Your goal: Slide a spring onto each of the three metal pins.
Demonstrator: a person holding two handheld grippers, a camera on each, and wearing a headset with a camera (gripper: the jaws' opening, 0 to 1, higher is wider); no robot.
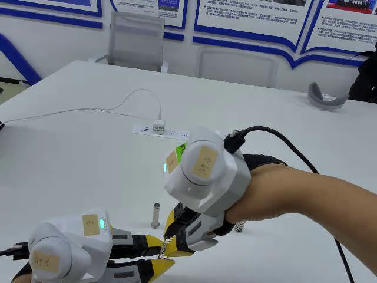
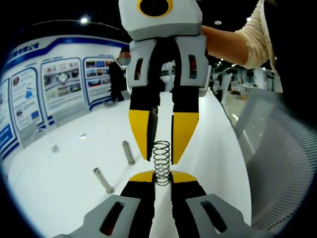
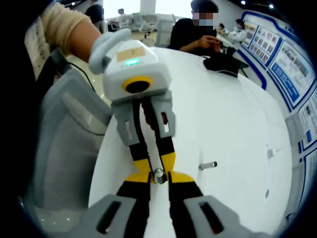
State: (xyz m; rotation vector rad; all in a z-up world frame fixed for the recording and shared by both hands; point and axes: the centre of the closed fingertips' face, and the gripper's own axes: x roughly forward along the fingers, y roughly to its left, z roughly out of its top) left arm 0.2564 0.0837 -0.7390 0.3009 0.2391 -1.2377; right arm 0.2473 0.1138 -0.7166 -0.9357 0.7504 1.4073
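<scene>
white table point(image 1: 70, 153), grey mesh chairs point(image 1: 136, 41) behind, blue-trimmed poster boards point(image 1: 253, 15) along the wall.

Silver spring point(image 2: 161, 158), white table point(image 1: 88, 153), grey mesh chair point(image 2: 277, 148).

Bright, even overhead light washes the white table point(image 1: 88, 153) pale, shadows faint (fisheye edges bend and blur).

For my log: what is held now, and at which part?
A spring, by both ends: left gripper on one end, right gripper on the other.
</scene>
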